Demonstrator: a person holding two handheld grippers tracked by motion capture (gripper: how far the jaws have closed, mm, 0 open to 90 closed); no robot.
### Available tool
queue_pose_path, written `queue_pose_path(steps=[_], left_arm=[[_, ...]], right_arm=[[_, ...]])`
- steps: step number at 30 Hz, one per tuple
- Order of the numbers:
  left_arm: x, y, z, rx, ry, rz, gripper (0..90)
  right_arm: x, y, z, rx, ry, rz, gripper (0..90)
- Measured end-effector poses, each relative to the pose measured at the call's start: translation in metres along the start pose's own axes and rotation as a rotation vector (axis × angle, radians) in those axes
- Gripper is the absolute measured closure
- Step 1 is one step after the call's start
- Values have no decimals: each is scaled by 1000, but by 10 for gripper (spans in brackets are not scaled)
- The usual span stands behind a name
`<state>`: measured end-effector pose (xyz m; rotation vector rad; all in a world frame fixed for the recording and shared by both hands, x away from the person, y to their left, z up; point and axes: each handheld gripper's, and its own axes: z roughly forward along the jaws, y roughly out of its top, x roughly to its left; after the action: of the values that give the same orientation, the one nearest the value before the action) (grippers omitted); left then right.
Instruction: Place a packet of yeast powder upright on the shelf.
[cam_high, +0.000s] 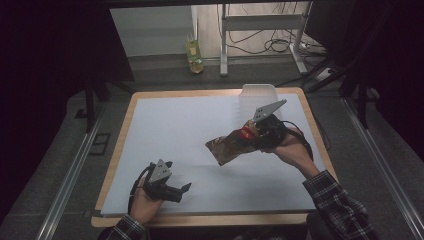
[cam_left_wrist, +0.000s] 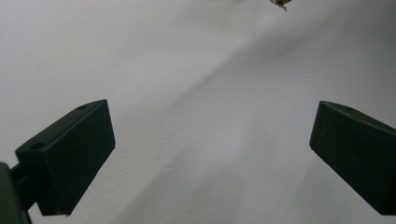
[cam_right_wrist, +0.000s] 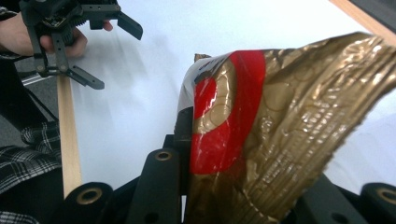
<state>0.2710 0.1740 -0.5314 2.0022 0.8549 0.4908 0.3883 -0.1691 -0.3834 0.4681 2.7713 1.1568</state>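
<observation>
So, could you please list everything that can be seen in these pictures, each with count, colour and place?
Crinkled foil snack bag: one, gold with red patch, held above the table's right half.
White sheet: one, covering the tabletop.
Wooden table: one, light brown edge around the sheet.
Translucent plastic container: one, whitish, far edge of table, right of centre.
Bottle: one, yellowish, on the floor beyond the table.
Metal frame legs: pale grey, on the floor behind, with cables.
Left gripper: black, jaws apart, near front-left, nothing between them.
Right gripper: black, clamped on the bag.
Sleeves: two, plaid, bottom edge.
</observation>
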Motion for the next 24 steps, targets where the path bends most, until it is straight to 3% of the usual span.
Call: queue_pose_path(steps=[4, 12, 18, 24], left_arm=[[2, -1, 0, -6, 2, -17, 0], [3, -1, 0, -6, 1, -12, 0], [3, -2, 0, -6, 9, -13, 0], [3, -2, 1, -1, 10, -9, 0]], right_arm=[[-6, 4, -7, 0, -10, -20, 716], [-19, 17, -27, -17, -46, -74, 717], [-31, 28, -45, -16, -98, -136, 717], [-47, 36, -60, -4, -153, -162, 717]])
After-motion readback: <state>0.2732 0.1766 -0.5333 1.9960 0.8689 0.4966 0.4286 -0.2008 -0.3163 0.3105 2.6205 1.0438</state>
